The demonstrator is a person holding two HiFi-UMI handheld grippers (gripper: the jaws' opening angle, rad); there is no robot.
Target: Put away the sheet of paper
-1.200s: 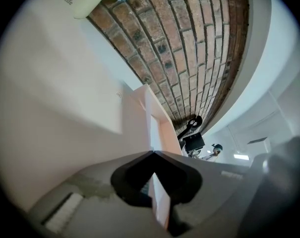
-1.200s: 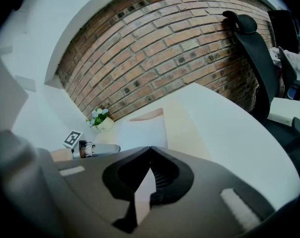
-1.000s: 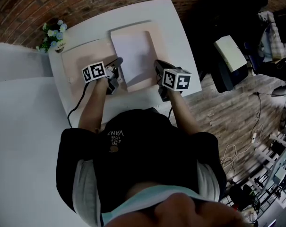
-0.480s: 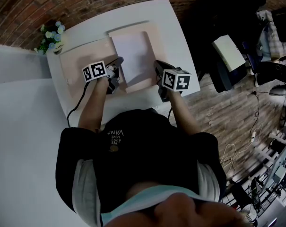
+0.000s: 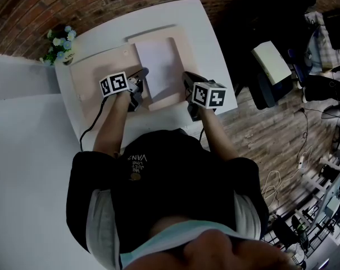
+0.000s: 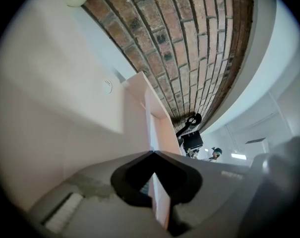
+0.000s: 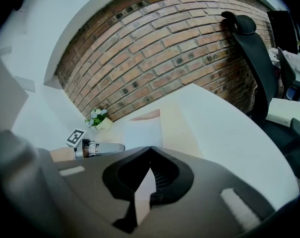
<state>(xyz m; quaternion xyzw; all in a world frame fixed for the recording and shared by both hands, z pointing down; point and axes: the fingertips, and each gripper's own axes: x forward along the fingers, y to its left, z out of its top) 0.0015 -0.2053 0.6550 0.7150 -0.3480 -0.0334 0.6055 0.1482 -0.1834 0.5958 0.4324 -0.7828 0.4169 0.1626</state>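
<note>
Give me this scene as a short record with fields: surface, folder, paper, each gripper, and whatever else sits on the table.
surface: white table beside a brick wall
folder: pale pink folder, open on the table
paper: white sheet, lying on the folder's right half
left: left gripper, jaws closed on the edge of the folder's left cover
right: right gripper, jaws closed on a thin pale edge at the folder's right side
other: small pot of flowers at the far left corner

The desk [image 5: 206,35] is white. The folder [image 5: 96,75] is pale pink, and the sheet of paper [image 5: 158,66] is white. At the far side the wall [image 5: 74,1] is of red-brown brick. The flowers [image 5: 60,40] at far left are white and light blue. The left tool [image 5: 140,75] and the right tool [image 5: 187,79] have black-and-white square markers.
</note>
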